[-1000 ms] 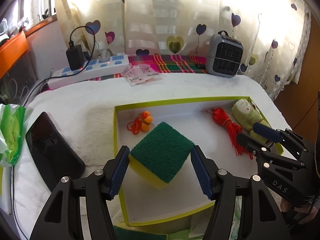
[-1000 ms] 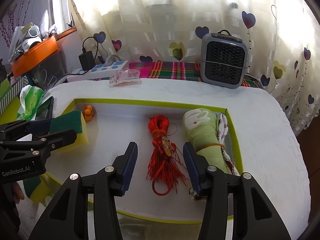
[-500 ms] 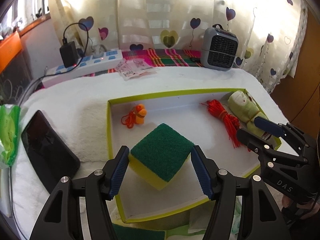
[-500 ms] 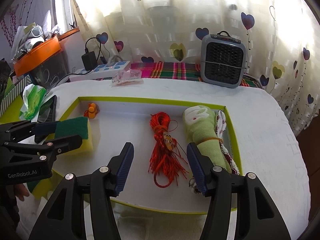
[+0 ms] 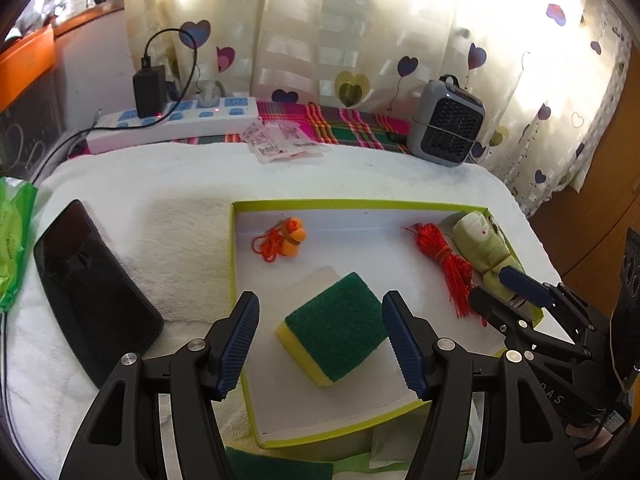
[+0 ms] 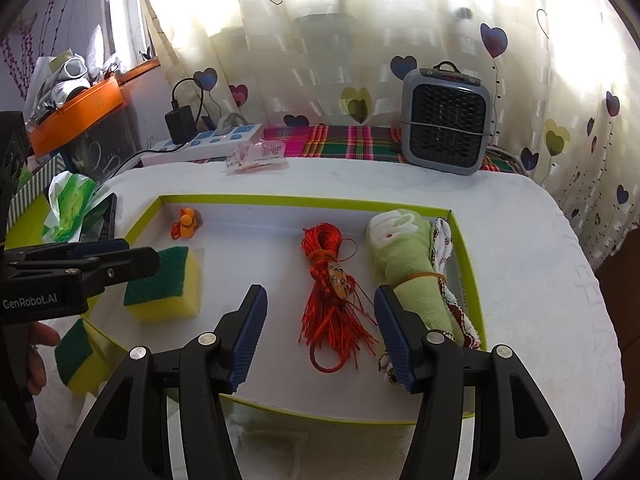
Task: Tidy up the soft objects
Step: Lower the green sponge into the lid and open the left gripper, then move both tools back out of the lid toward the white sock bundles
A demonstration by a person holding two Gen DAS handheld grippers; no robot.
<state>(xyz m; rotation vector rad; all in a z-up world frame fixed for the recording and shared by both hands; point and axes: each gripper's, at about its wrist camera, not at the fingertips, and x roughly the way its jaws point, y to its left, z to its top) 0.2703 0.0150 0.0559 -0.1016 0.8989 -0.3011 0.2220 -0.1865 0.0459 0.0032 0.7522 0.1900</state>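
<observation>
A green-topped yellow sponge (image 5: 336, 326) lies in the lime-rimmed white tray (image 5: 360, 203), free of my fingers; it also shows in the right wrist view (image 6: 164, 286). My left gripper (image 5: 320, 338) is open, above and just behind the sponge. In the tray are an orange plush duck (image 5: 294, 236), a red cord bundle (image 6: 332, 292) and a rolled green towel (image 6: 404, 256). My right gripper (image 6: 318, 334) is open and empty above the cord's near end. A second sponge (image 6: 78, 356) lies outside the tray's left front corner.
A black phone (image 5: 92, 292) lies left of the tray on the white towel-covered table (image 5: 160, 184). A green wipes pack (image 5: 12, 240) is at the far left. A power strip (image 5: 176, 120), plastic sachets (image 5: 280, 140) and a grey heater (image 5: 448, 124) stand at the back.
My left gripper has let go of the sponge and opened; the sponge now rests on the tray floor. The left gripper has pulled back and up. The right gripper has drawn back slightly.
</observation>
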